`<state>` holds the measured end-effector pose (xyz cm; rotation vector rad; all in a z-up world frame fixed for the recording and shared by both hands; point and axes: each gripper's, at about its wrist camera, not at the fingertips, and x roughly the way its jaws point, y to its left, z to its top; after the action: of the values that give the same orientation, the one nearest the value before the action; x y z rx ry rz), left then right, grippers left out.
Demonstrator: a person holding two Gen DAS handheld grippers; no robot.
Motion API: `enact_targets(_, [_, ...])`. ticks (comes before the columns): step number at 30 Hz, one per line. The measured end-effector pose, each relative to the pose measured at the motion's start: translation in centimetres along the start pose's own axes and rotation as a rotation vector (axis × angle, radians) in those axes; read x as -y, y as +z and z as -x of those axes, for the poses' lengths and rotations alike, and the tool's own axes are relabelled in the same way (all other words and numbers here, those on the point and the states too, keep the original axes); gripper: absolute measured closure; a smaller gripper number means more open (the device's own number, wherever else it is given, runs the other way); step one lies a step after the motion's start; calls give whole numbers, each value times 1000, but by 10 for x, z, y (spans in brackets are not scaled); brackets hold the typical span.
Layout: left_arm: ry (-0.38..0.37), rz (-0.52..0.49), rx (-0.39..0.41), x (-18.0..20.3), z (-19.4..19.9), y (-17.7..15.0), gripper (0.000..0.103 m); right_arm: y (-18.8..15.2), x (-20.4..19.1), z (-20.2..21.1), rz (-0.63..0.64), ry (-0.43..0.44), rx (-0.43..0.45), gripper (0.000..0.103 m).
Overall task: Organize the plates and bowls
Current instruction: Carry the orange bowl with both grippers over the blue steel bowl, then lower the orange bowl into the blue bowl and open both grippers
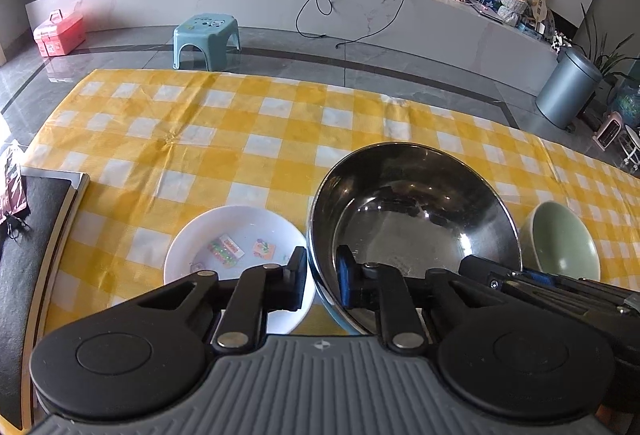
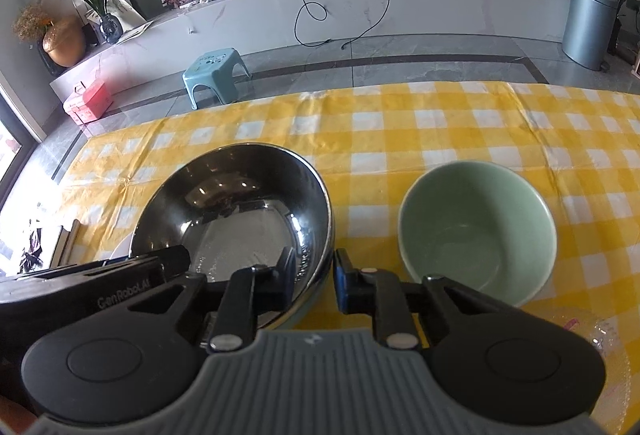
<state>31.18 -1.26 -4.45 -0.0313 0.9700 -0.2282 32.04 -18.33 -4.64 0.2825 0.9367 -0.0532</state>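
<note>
A large steel bowl (image 1: pixel 412 203) (image 2: pixel 236 203) stands on the yellow checked tablecloth (image 1: pixel 240 139). My left gripper (image 1: pixel 322 275) is shut on its left rim, one finger outside and the blue pad inside. My right gripper (image 2: pixel 314 275) is shut on the opposite rim, with its blue pad outside. A white bowl (image 1: pixel 224 247) with small coloured prints inside sits close to the steel bowl's left. To its right, a little apart, sits a pale green bowl (image 2: pixel 476 227) (image 1: pixel 564 243). Each gripper's body shows at the edge of the other's view.
A dark mat with a pale frame (image 1: pixel 40 215) lies at the table's left end. Something clear and glassy (image 2: pixel 600 339) shows at the near right. Beyond the table's far edge are a blue stool (image 1: pixel 206 35), a pink box (image 1: pixel 60 33) and a grey bin (image 1: pixel 568 91).
</note>
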Motion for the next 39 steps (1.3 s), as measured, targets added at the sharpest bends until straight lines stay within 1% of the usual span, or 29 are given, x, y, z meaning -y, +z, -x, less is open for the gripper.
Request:
enact_targets(5, [33,-25,0,6,7,0,89,1,-3,5,-15,-9,-2,89])
enact_targets(10, [67,-75,2,12,30,-4,90,-2,-10,25,12,-7,14,91])
enact_targets(15, [88,-94,31,17,72,-14,90,-13,-12,58,-6,24,17,92])
enact_targets(20, [91,-102,85,23,124,-27,90,-30,-14,103,-24,63,33,92])
enact_targets(24, [93,-103,110,27,162,-42,90,-48,-14,144,-36,100,42,92])
enact_targets(27, [81,-73,113,24,183,-57,90,-66,-12,170,-49,131,44,93])
enact_targets(30, [61,-11,113,16,201,-78,89,-82,-9,192,-66,157,50,93])
enact_targets(32, [61,17,106,13,209,-92,89,-95,-5,207,-65,173,55,94])
enact_targets(36, [53,64,88,8,221,-116,89,-116,-4,225,-39,187,55,94])
enact_targets(39, [35,115,78,4,226,-127,89,-129,1,232,-44,198,35,94])
